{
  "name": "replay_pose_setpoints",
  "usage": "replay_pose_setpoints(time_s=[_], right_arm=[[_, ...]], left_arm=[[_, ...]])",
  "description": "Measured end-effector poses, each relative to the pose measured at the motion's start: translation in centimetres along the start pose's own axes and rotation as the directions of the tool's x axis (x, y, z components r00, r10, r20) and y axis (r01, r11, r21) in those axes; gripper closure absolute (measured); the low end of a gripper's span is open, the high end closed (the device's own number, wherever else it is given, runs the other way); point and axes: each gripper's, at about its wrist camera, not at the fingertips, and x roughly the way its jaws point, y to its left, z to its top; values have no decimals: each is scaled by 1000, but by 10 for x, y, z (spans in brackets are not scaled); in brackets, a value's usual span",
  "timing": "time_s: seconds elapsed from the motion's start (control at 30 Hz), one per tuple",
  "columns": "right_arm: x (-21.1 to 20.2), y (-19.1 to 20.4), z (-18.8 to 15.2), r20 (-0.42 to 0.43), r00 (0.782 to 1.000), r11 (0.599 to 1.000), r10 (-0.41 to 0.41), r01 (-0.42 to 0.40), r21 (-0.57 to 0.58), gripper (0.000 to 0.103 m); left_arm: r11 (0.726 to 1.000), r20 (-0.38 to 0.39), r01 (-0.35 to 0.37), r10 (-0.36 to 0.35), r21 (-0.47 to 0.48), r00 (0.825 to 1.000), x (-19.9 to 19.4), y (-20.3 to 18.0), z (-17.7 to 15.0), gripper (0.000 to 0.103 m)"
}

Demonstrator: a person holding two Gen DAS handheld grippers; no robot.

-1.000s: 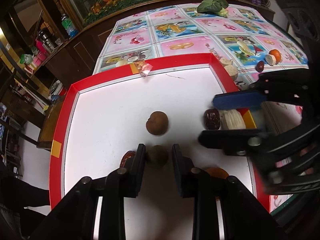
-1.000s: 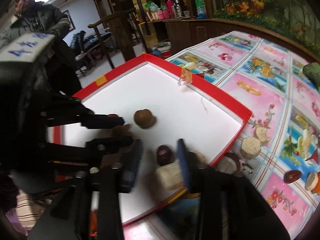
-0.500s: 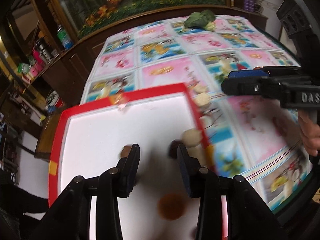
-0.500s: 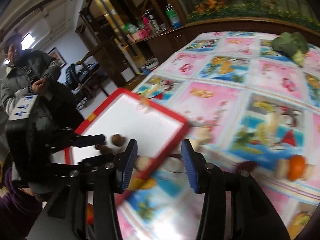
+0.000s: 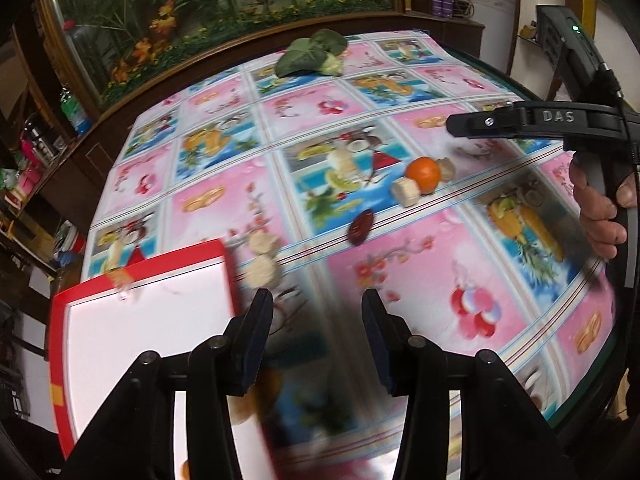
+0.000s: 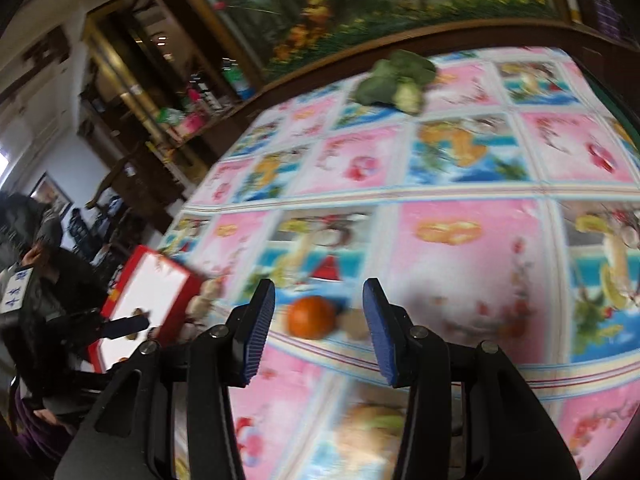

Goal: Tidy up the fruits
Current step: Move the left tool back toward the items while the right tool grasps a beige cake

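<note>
An orange [image 5: 424,173] lies on the patterned tablecloth with pale cut pieces [image 5: 405,193] beside it and a dark red date [image 5: 361,225] in front. The red-rimmed white tray [image 5: 140,270] is at lower left, with two pale pieces [image 5: 262,271] just off its corner. My left gripper [image 5: 318,322] is open and empty above the cloth beside the tray. My right gripper [image 6: 319,310] is open and empty, with the orange [image 6: 311,317] lying just beyond its fingertips. The right gripper's body also shows in the left wrist view [image 5: 520,122].
A green leafy vegetable [image 5: 314,54] lies at the table's far edge. A dark wooden ledge with a flower painting runs behind the table. Shelves and a seated person [image 6: 40,280] are to the left. The table edge curves close at the right.
Both grippers have swung right, away from the tray. The left has left the brown fruits in the tray. The right now faces the orange on the cloth.
</note>
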Motion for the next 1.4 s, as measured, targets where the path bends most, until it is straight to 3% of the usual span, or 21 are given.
replay_pose_setpoints(time_s=[0.27, 0.5, 0.63, 0.83, 1.0, 1.03, 1.13, 1.4], right_arm=[[13, -11, -1, -91, 993, 997, -77, 78, 9, 55], [25, -14, -10, -185, 971, 988, -150, 141, -59, 58], [27, -1, -16, -187, 971, 982, -148, 122, -143, 58], [32, 9, -20, -151, 967, 959, -206, 169, -226, 59], [44, 28, -28, -61, 942, 889, -331, 290, -355, 61], [45, 32, -30, -54, 942, 881, -330, 287, -377, 69], [43, 29, -27, -58, 941, 888, -334, 294, -354, 77], [43, 27, -26, -72, 940, 899, -334, 295, -324, 77]], left_arm=[[999, -24, 40, -40, 3, 999, 12, -18, 6, 57], [999, -41, 46, -46, -17, 998, 18, -15, 6, 57], [998, -45, 54, -55, -26, 997, 20, -14, 5, 57], [997, -53, 68, -70, -31, 996, 25, -16, 7, 56], [995, -63, 88, -90, -39, 994, 30, -20, 10, 56], [995, -64, 90, -92, -40, 994, 32, -21, 12, 56], [994, -75, 98, -102, -55, 992, 37, -22, 15, 56], [992, -96, 95, -103, -84, 990, 52, -20, 27, 56]])
